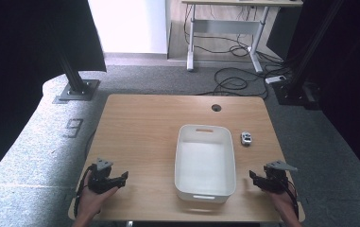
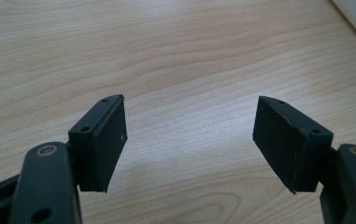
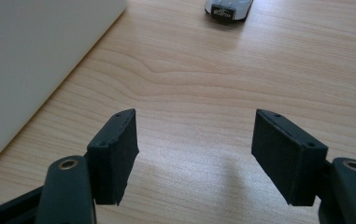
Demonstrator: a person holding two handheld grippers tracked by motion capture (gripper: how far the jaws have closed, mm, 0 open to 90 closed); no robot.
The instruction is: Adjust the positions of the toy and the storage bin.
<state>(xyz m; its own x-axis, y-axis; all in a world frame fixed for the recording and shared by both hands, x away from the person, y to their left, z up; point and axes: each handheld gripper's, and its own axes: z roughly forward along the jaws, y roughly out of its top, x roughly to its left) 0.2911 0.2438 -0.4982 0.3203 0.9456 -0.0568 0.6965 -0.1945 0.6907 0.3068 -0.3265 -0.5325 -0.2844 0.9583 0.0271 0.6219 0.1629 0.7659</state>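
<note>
Your right gripper (image 1: 256, 176) had its fingers wide and empty; the toy car (image 1: 246, 138) lay on the bench (image 1: 140, 127), just beside the white bin (image 1: 205, 193). A hasty approach could have pushed it away.

We see grey carpet (image 1: 168, 78) around the wooden table (image 1: 140, 127). Beyond it stands a white-legged desk (image 1: 225, 28) with black cables (image 1: 234, 82) tangled beneath. Dark curtains (image 1: 36, 38), or possibly panels, flank both sides, and a bright white wall (image 1: 130, 26) sits behind.
</note>
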